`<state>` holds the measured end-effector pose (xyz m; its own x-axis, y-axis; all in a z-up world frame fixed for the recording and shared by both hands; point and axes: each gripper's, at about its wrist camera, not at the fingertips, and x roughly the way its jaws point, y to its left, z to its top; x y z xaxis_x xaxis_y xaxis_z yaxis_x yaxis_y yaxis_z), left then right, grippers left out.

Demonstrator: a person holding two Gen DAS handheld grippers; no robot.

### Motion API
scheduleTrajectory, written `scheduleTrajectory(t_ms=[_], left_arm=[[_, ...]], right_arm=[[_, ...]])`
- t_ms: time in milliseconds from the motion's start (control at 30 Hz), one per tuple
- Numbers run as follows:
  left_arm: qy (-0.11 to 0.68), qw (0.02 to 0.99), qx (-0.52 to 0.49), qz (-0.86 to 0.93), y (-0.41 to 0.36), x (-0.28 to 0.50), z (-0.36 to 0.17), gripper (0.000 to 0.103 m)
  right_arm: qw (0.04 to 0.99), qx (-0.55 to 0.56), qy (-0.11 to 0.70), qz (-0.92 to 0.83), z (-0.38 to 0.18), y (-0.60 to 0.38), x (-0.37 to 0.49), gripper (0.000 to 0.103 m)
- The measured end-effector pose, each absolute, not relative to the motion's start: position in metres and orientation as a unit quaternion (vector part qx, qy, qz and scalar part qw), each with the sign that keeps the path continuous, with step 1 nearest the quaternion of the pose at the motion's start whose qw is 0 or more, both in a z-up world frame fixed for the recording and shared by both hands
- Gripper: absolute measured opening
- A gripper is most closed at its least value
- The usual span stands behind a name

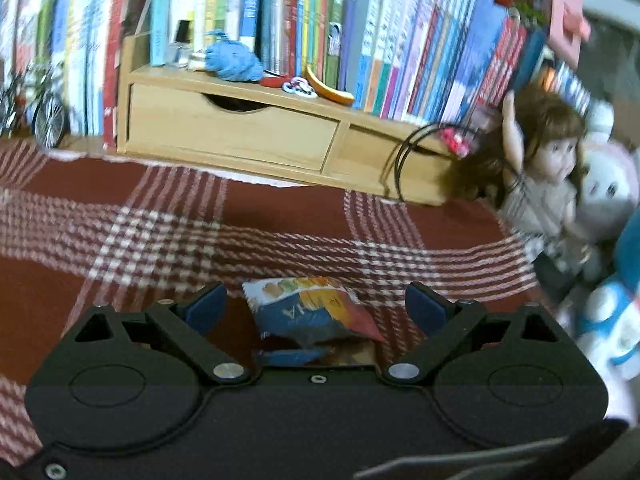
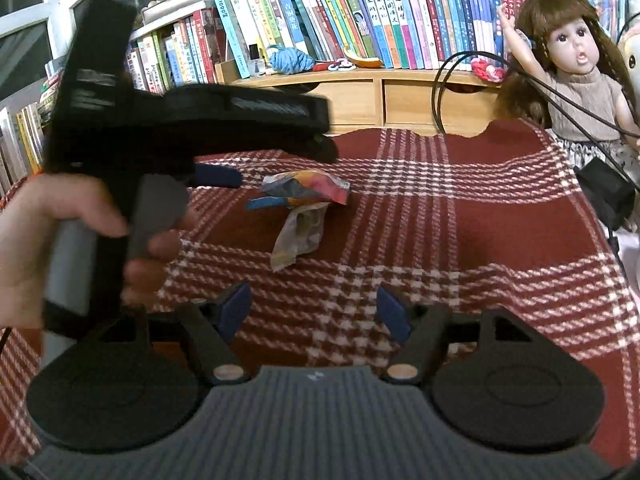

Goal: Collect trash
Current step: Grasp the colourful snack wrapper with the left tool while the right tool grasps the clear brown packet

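A crumpled colourful snack wrapper [image 1: 312, 312] lies on the red plaid cloth [image 1: 280, 208]. In the left wrist view my left gripper [image 1: 316, 303] stands open, a blue pad on either side of the wrapper and neither touching it. The right wrist view shows the same wrapper [image 2: 306, 186] with a clear plastic scrap [image 2: 298, 236] just in front of it. There a hand [image 2: 36, 240] holds the left gripper at the left, and one of its blue pads [image 2: 218, 176] sits beside the wrapper. My right gripper [image 2: 313, 306] is open over bare cloth, short of the scrap.
A wooden drawer organiser [image 2: 360, 96] stands at the back under rows of books [image 2: 360, 12], with blue yarn [image 2: 290, 60] on top. A doll [image 2: 576, 64] sits at the right. A black cable [image 2: 440, 92] and a black box [image 2: 608, 192] lie near it.
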<state>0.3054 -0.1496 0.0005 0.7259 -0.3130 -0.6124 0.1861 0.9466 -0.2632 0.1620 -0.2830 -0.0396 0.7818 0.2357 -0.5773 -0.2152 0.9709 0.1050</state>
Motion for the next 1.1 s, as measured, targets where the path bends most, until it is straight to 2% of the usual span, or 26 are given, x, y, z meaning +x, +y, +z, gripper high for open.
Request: scheduleTrajectory(t_ms=[67, 133, 167, 200, 267, 400, 667, 867, 900, 933, 967, 1000, 1033, 1100], left_arm=[[0.358, 0.923, -0.067, -0.128, -0.16, 0.312, -0.007, 0.095], [0.383, 0.912, -0.063, -0.133, -0.166, 0.32, -0.016, 0.087], [0.383, 0.913, -0.059, -0.126, -0.168, 0.32, -0.018, 0.077], [0.371, 0.919, -0.048, -0.123, -0.169, 0.318, -0.017, 0.058], [0.373, 0.916, -0.046, -0.137, -0.168, 0.319, -0.018, 0.041], [0.36, 0.919, -0.071, -0.144, -0.156, 0.315, -0.007, 0.027], [0.316, 0.938, -0.072, -0.119, -0.114, 0.295, 0.017, 0.025], [0.312, 0.942, -0.066, -0.107, -0.064, 0.268, 0.031, 0.025], [0.307, 0.943, -0.064, -0.108, -0.057, 0.262, 0.033, 0.025], [0.302, 0.945, -0.062, -0.111, -0.048, 0.253, 0.036, 0.025], [0.297, 0.946, -0.059, -0.113, -0.041, 0.245, 0.038, 0.025], [0.294, 0.948, -0.057, -0.111, -0.035, 0.238, 0.041, 0.025], [0.292, 0.948, -0.055, -0.11, -0.03, 0.23, 0.043, 0.025], [0.291, 0.949, -0.051, -0.111, -0.023, 0.216, 0.048, 0.025]], right_arm=[[0.943, 0.013, 0.309, 0.121, -0.039, -0.285, 0.164, 0.08], [0.944, 0.018, 0.307, 0.122, -0.037, -0.288, 0.165, 0.081], [0.944, 0.019, 0.306, 0.121, -0.037, -0.29, 0.166, 0.081], [0.944, 0.018, 0.305, 0.121, -0.036, -0.29, 0.167, 0.081], [0.945, 0.018, 0.304, 0.121, -0.036, -0.291, 0.17, 0.081], [0.944, 0.017, 0.305, 0.126, -0.037, -0.286, 0.177, 0.081], [0.939, 0.016, 0.31, 0.145, -0.038, -0.257, 0.204, 0.081], [0.94, -0.017, 0.321, 0.117, -0.049, -0.238, 0.231, 0.083], [0.939, -0.012, 0.324, 0.118, -0.049, -0.238, 0.234, 0.078], [0.937, -0.008, 0.326, 0.122, -0.048, -0.237, 0.235, 0.062], [0.937, -0.01, 0.326, 0.124, -0.046, -0.236, 0.235, 0.051], [0.937, -0.018, 0.326, 0.123, -0.044, -0.234, 0.234, 0.026], [0.936, -0.018, 0.328, 0.122, -0.043, -0.233, 0.232, 0.022], [0.935, -0.001, 0.33, 0.127, -0.039, -0.234, 0.227, 0.021]])
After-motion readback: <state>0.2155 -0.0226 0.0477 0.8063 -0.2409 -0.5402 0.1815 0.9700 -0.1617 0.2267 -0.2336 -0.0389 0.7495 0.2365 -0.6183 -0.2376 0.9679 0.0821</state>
